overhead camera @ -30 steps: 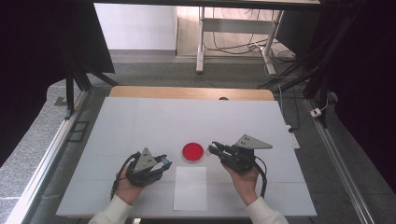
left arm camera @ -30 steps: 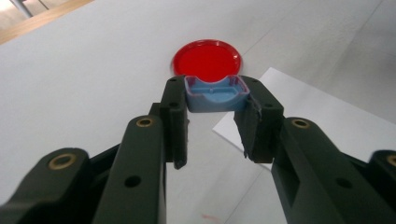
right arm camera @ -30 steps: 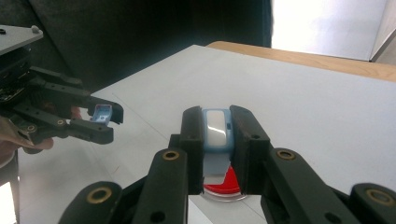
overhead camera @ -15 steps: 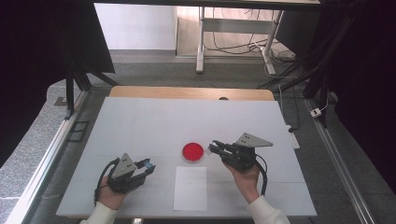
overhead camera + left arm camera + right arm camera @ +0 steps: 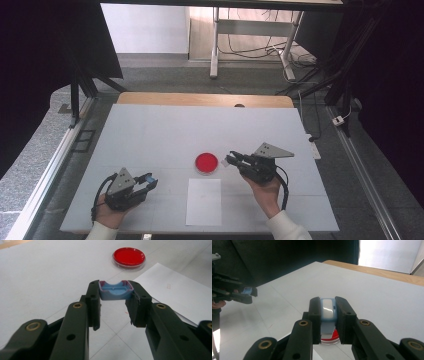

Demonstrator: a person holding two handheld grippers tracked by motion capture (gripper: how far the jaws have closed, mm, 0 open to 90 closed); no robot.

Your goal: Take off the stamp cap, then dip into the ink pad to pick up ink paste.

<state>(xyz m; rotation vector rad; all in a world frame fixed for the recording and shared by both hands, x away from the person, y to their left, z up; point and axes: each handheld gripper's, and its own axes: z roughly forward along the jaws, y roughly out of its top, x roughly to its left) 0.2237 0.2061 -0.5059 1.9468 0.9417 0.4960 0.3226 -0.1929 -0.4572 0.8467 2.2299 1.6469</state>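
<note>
Holding 2 small blue pieces apart, a person works at a white table [image 5: 150,130] with a gripper in each hand. The left gripper [image 5: 149,181] has swung away from the middle over the past second and now sits near the table's near-left corner, its jaws clamped on a shallow blue cap [image 5: 115,290] whose hollow side faces the camera in the left gripper view. The right gripper [image 5: 231,159] has kept its place just right of the red-filled petri dish [image 5: 206,163], jaws closed on a blue-and-white stamp-like body [image 5: 328,309], which in the right gripper view hangs above the dish's rim. A white sheet of paper [image 5: 204,201] lies flat on the near side of the dish, between the 2 hands and touched by neither. The widened gap between the hands suggests the cap has been pulled clear of the body and is being carried aside, leaving the body free for use; whether it will be pressed to the paper or dipped toward the dish cannot be told. Both grips look firm, with no slack visible at the pads.
</note>
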